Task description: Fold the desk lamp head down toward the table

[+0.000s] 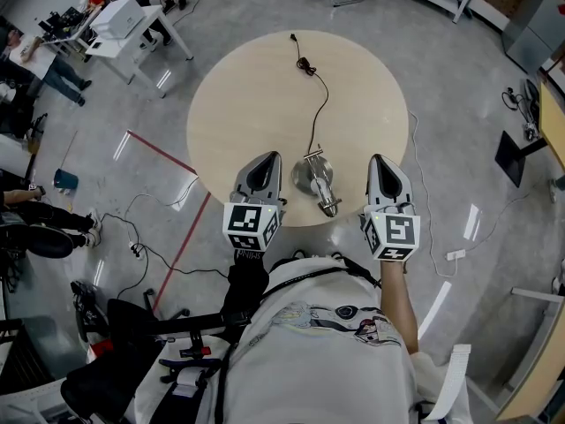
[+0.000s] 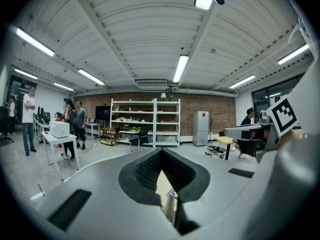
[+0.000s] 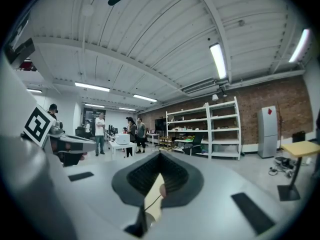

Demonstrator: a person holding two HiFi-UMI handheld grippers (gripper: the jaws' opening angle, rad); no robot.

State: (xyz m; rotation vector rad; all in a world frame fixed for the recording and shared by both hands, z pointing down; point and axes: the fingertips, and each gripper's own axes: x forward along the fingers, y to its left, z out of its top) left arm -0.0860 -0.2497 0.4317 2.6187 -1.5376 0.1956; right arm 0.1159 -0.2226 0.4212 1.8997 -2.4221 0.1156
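Both claws, left claw [image 1: 267,161] and right claw [image 1: 380,161], were shut and empty, flanking the desk lamp [image 1: 316,182] at the tabletop's [image 1: 265,87] lower-centre edge. The lamp's long axis slanted toward lower right, about equally near each.

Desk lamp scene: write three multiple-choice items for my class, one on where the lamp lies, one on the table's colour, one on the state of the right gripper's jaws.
1. Where on the table is the desk lamp?
A. At the far edge
B. By the near edge, between the left gripper and the right gripper
C. Dead centre

2. The table top is:
A. Pale beige
B. Black
C. Red

3. The right gripper's jaws are:
A. Wide apart
B. Shut on the lamp
C. Shut on nothing

Answers:
1 B: the head view shows the lamp by the near rim, a gripper on each side.
2 A: the round top is pale beige.
3 C: the right gripper view shows the jaws together, nothing clamped.
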